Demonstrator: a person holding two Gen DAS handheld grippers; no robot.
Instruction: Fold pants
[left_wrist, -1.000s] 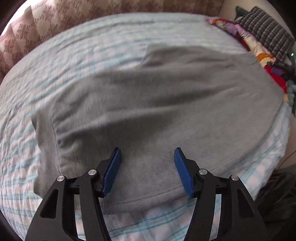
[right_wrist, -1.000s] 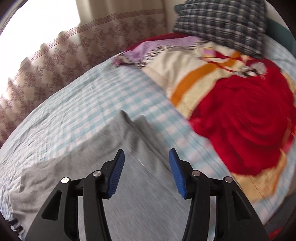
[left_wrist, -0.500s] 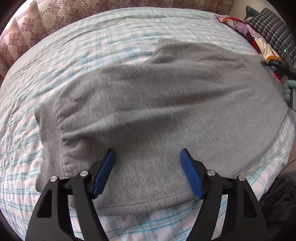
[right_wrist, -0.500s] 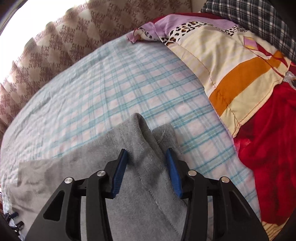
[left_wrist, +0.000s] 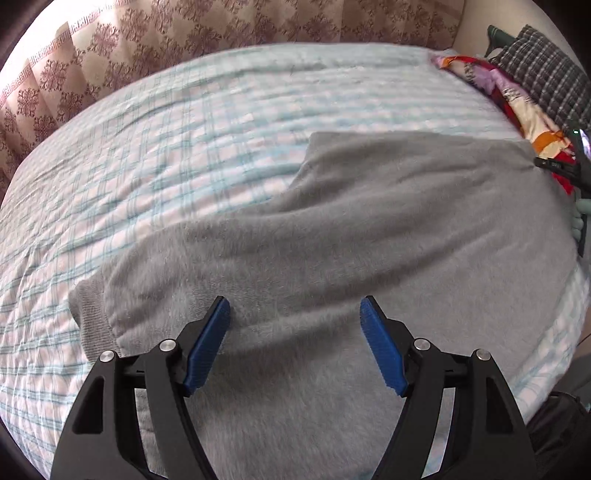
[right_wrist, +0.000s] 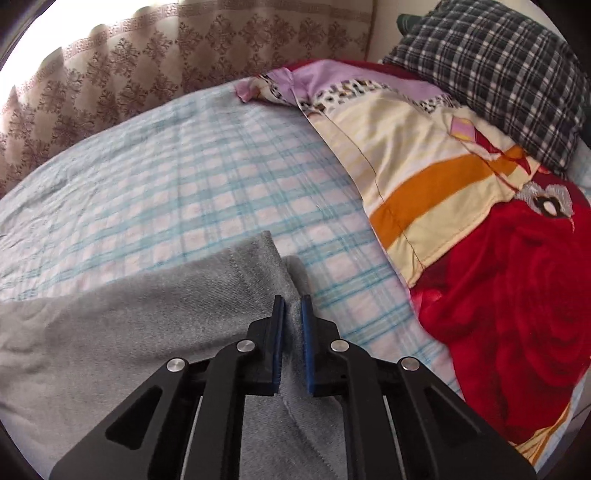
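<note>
Grey pants (left_wrist: 332, 236) lie spread flat across the checked bed sheet (left_wrist: 184, 147). My left gripper (left_wrist: 295, 314) is open and empty, hovering just above the cloth near the waistband end (left_wrist: 92, 314). In the right wrist view the leg-cuff end of the pants (right_wrist: 255, 258) lies on the sheet. My right gripper (right_wrist: 292, 306) is shut on a pinched ridge of the grey cloth just behind the cuffs. The right gripper also shows in the left wrist view (left_wrist: 554, 164) at the far right edge of the pants.
A red, orange and cream quilt (right_wrist: 480, 221) is heaped to the right of the cuffs, with a dark plaid pillow (right_wrist: 498, 74) behind it. A patterned brown curtain (right_wrist: 147, 74) runs along the bed's far side. The sheet's near edge (left_wrist: 554, 350) drops off at lower right.
My right gripper's jaws have closed on the pants cloth near the cuffs. My left gripper has drawn back over the pants, still open.
</note>
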